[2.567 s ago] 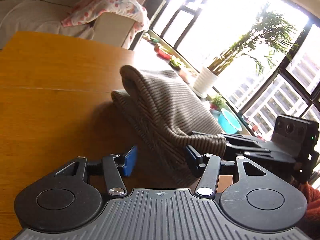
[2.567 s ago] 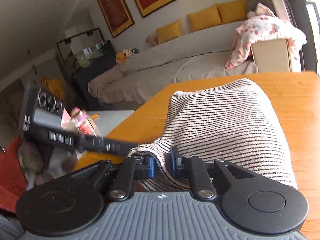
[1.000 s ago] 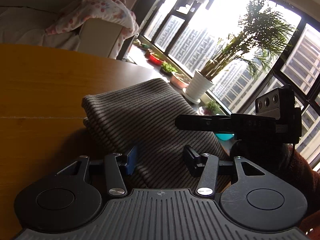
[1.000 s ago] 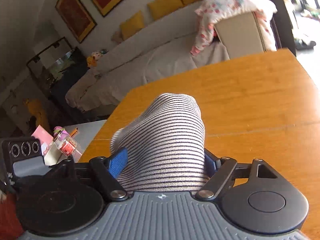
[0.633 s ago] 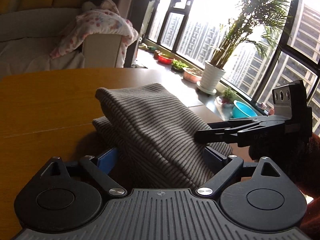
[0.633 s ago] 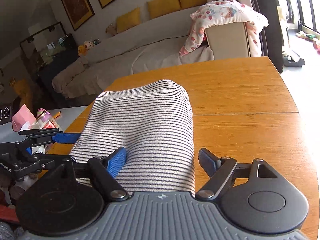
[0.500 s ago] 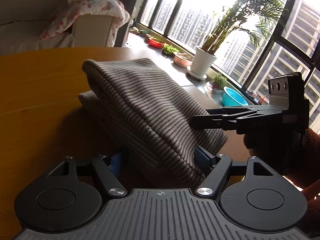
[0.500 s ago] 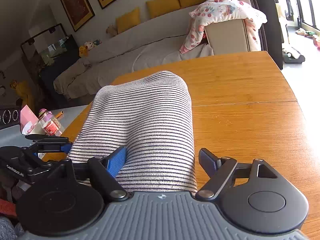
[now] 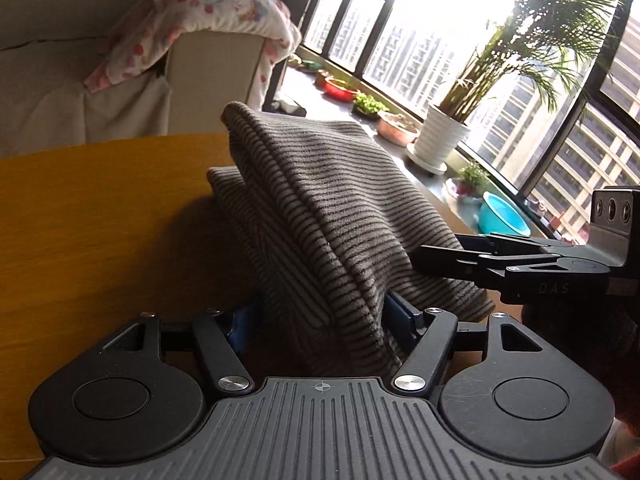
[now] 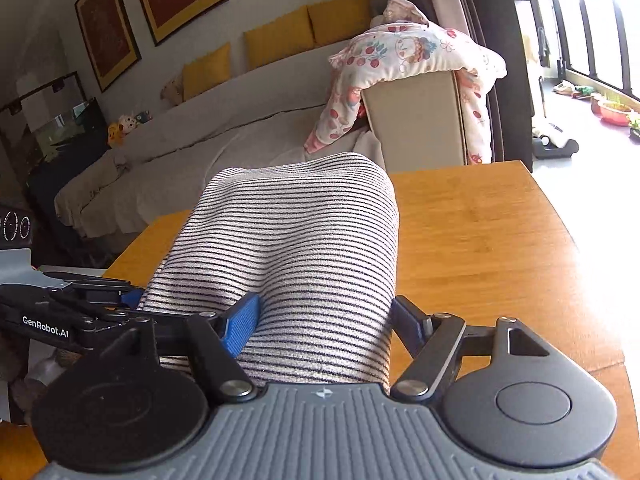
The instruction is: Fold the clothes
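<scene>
A folded striped knit garment [image 9: 332,200] lies on the wooden table [image 9: 88,216], its near end raised. My left gripper [image 9: 324,316] has its blue-padded fingers pressed against both sides of the near end. In the right wrist view the same garment [image 10: 296,240] fills the gap of my right gripper [image 10: 324,320], whose fingers also press its sides. The right gripper shows in the left wrist view [image 9: 432,256] at the garment's right edge. The left gripper shows at the left of the right wrist view [image 10: 128,300].
A beige sofa [image 10: 248,120] with a floral blanket [image 10: 416,56] stands beyond the table's far edge. A potted palm [image 9: 440,140], small planters and a teal bowl [image 9: 504,220] line the windowsill on the right. The table [image 10: 480,240] extends bare to the right.
Both grippers went from wide open around the garment to closed on its sides. The garment's near end has risen and the fold stands taller.
</scene>
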Demonstrator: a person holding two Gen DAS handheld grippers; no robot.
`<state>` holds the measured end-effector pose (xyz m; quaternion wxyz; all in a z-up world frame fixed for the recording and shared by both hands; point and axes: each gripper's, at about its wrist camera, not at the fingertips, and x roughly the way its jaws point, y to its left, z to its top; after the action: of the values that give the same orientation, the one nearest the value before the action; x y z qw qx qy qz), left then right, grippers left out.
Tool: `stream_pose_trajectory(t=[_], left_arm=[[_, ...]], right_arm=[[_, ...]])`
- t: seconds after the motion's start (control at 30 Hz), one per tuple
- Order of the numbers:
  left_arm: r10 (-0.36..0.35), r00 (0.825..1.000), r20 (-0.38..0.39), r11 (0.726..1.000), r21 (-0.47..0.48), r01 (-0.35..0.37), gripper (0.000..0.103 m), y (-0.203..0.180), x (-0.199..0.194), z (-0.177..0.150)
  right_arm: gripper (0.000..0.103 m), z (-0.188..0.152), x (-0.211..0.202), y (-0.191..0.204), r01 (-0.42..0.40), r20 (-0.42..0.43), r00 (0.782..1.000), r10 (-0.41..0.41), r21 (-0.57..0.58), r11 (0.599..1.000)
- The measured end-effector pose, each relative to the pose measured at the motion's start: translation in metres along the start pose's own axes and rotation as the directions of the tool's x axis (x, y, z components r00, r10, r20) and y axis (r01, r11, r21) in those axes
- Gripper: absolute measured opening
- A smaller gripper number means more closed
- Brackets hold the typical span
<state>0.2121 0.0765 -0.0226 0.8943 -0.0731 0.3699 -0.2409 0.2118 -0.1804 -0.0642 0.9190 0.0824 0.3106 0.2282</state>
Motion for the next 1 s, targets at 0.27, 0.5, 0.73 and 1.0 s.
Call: stream_pose_trajectory(t=[0.27, 0.5, 0.73, 1.0], left_arm=[[-0.079, 0.972, 0.220, 0.996, 0.045, 0.071, 0.075, -0.010, -0.041, 0.060], [-0.085, 0.992, 0.093, 0.994, -0.053, 0.091, 0.073, 0.026, 0.055, 0.082], [-0.128, 0.986, 0.105, 0.992, 0.000, 0.129, 0.073, 0.039, 0.050, 0.067], [-0.166, 0.979, 0.122, 0.983, -0.055, 0.173, 0.075, 0.061, 0.049, 0.067]], right_arm=[[0.077, 0.010, 0.028, 0.014, 0.036, 0.046, 0.998, -0.030, -0.141, 0.989], [0.077, 0.033, 0.016, -0.016, -0.078, 0.009, 0.997, 0.077, 0.040, 0.996], [0.077, 0.080, 0.074, -0.048, -0.126, 0.005, 0.992, 0.129, 0.252, 0.960], [0.077, 0.096, 0.079, -0.011, -0.185, 0.037, 0.983, 0.182, 0.140, 0.973]])
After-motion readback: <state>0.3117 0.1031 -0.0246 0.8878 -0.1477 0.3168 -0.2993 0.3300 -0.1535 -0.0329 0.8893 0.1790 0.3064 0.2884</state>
